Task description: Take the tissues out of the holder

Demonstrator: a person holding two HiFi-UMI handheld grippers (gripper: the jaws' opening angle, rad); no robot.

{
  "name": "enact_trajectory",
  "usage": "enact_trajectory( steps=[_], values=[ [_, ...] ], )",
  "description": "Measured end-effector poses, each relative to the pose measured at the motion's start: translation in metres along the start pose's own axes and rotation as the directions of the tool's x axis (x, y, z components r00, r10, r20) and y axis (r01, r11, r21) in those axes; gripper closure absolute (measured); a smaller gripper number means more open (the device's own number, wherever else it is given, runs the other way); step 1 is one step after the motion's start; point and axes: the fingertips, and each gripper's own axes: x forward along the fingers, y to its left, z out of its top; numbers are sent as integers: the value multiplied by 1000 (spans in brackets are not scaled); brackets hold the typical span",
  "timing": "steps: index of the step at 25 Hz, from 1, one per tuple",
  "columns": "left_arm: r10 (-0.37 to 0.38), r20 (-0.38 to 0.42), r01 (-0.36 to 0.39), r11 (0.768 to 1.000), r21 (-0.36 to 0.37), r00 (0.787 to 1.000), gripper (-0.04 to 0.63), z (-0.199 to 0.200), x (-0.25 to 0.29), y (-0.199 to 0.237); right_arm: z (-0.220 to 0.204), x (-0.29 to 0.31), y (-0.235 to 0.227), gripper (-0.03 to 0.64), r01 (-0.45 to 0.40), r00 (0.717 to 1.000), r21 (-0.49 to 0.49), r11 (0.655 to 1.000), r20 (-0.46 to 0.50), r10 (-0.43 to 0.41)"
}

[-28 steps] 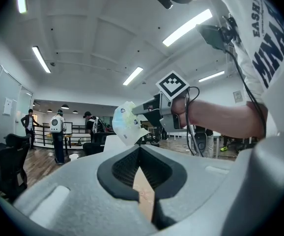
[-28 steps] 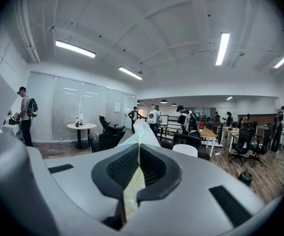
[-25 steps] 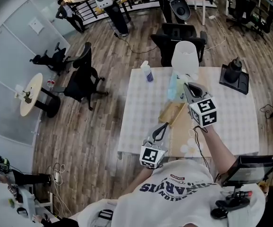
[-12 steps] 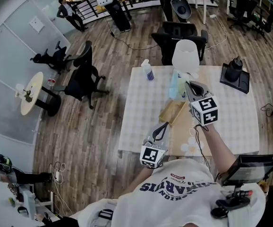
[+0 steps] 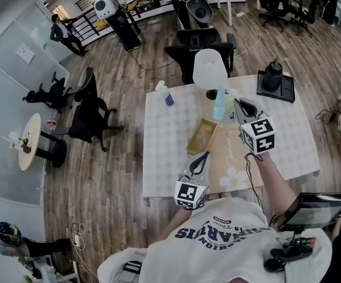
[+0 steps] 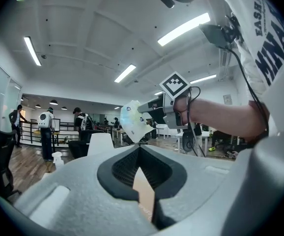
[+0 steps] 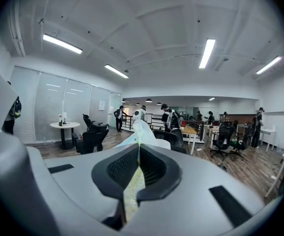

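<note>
A pale blue-and-white tissue pack (image 5: pixel 222 102) hangs in the air above the table, and my right gripper (image 5: pixel 236 104) is shut on its edge. In the right gripper view the pack (image 7: pixel 141 131) sticks out past the closed jaws of the right gripper (image 7: pixel 138 149). Below and to the left of the pack, the open wooden holder (image 5: pixel 201 135) lies on the table. My left gripper (image 5: pixel 205 156) hovers near the table's front edge, short of the holder, shut and empty. The left gripper view shows the left gripper (image 6: pixel 138 149) with its jaws together and the lifted pack (image 6: pixel 133 122) beyond them.
The table (image 5: pixel 164 152) has a white checked cloth and a light wooden mat (image 5: pixel 234 158). A white lamp (image 5: pixel 209 69) and a spray bottle (image 5: pixel 164 92) stand at the back, a black device on a tray (image 5: pixel 275 79) at back right. Office chairs (image 5: pixel 203 43) stand behind the table.
The head camera has shifted, so the whole table sits lower left in view. My right gripper has carried the tissue pack slightly right, away from the holder. The left gripper has hardly moved.
</note>
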Motion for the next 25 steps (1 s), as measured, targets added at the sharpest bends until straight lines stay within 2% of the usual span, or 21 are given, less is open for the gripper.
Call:
enact_trajectory(
  steps=[4,8,13,17,25],
  values=[
    [-101,11,101,995,14,995,592,-7,28,-27,-23,-24,-39,611,102,995,4,995,-14,-102],
    [-210,32,209,978,29,977,591,12,44,-61,-31,-63,-73,611,204,978,23,979,-51,-203],
    [-282,45,281,959,24,958,591,25,51,-89,-38,-98,-95,609,281,958,32,959,-76,-278],
    [-309,39,308,951,31,950,591,25,49,-102,-44,-115,-101,611,311,948,41,950,-85,-306],
    [-299,19,298,954,31,954,591,18,48,-100,-57,-114,-103,609,312,947,56,948,-101,-306]
  ],
)
